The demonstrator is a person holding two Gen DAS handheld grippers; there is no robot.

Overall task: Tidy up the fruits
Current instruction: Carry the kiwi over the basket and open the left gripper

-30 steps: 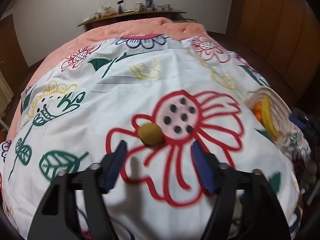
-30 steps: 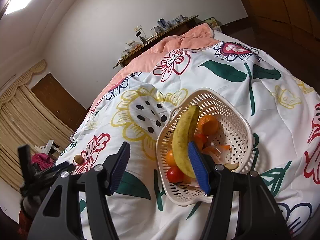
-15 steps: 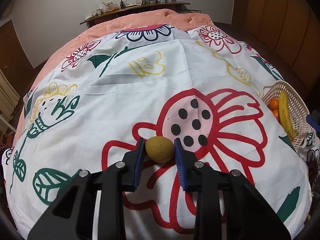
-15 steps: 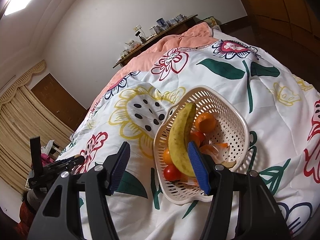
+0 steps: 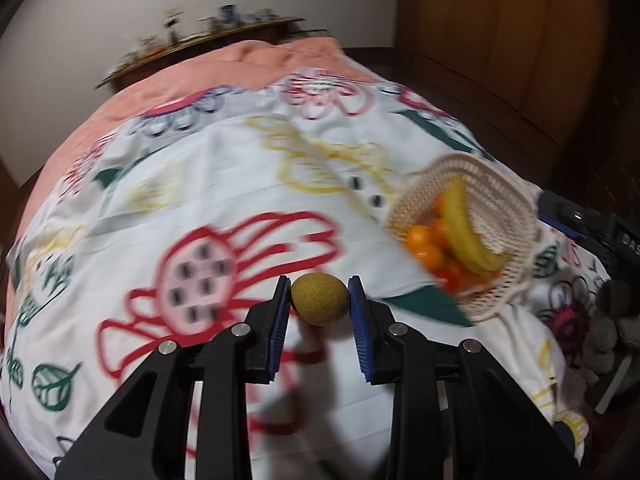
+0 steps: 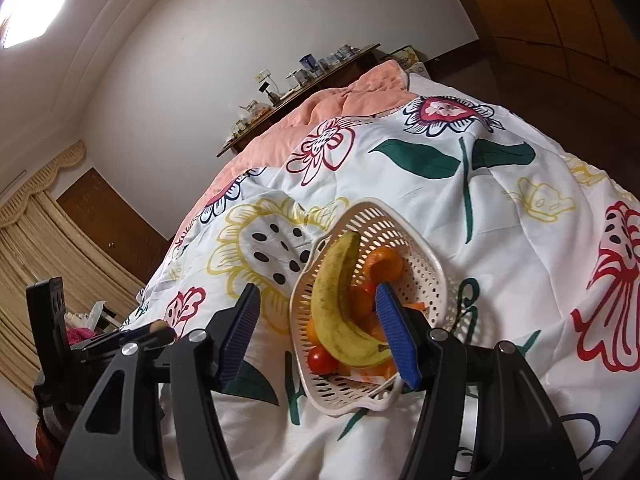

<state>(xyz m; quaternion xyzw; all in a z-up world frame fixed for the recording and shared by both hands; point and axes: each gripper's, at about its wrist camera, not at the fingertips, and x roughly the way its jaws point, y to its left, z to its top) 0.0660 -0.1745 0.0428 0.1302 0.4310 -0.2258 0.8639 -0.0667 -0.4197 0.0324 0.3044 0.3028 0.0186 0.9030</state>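
My left gripper (image 5: 319, 303) is shut on a small round yellow-brown fruit (image 5: 319, 298) and holds it above the flowered bedspread (image 5: 208, 184). A white woven basket (image 5: 496, 196) lies up and to the right of it, with a banana (image 5: 466, 232), oranges (image 5: 424, 246) and small tomatoes inside. In the right wrist view my right gripper (image 6: 318, 330) is open and empty, its jaws straddling the near left rim of the basket (image 6: 424, 256), with the banana (image 6: 334, 300) between them. The left gripper with the fruit shows at far left (image 6: 158, 327).
The bed carries a peach blanket (image 5: 224, 68) at its far end. A dark shelf with small items (image 6: 304, 76) lines the back wall. Wooden wardrobe panels (image 5: 500, 32) stand right of the bed. Curtains (image 6: 36, 240) hang at the left.
My left gripper closed on the fruit, lifted it off the bedspread and swung right toward the basket. My right gripper stayed open and shifted slightly closer over the basket.
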